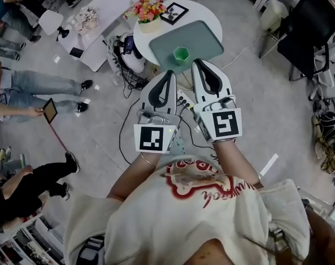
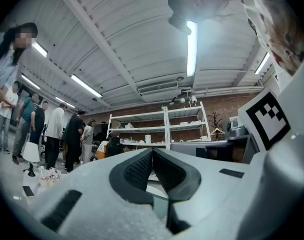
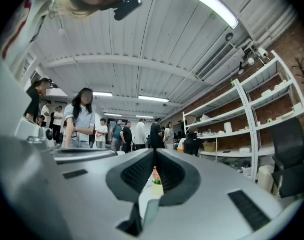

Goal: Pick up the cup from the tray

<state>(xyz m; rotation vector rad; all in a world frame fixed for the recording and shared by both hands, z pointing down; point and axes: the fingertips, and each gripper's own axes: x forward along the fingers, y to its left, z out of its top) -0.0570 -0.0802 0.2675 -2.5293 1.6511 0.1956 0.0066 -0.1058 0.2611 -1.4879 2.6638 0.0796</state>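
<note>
The cup (image 1: 181,54) stands upright on the tray (image 1: 196,33), its long axis vertical and its open mouth facing up toward the head camera. It is small and plain green, with a faceted rim that looks roughly hexagonal from above. The inside looks the same green, and whether it holds anything cannot be made out. It sits close to the tray's near edge, with bare tray spreading away on its far side. The grey-green tray lies skewed on a round white table (image 1: 213,14), and its near corner is covered by the claw tips. At the far left of the table are a pot of flowers (image 1: 148,8) and a dark picture frame (image 1: 174,12).

Both claws are held side by side on the near side of the table, pointing away toward it. The left claw (image 1: 170,72) is closed and empty. In the left gripper view its ribbed black pads (image 2: 135,171) meet at the tips with nothing between them. The right claw (image 1: 198,62) is likewise closed on nothing. In the head view its tip lies just to the near right of the cup, but its height above the tray cannot be judged. In the right gripper view only the flowers and a strip of white table show through the gap behind the meeting tips, and the cup is hidden behind the claw's own body. The left gripper view looks over shelving (image 2: 157,129) and standing people (image 2: 66,139). There too the claw's body blocks the tray and cup.
</note>
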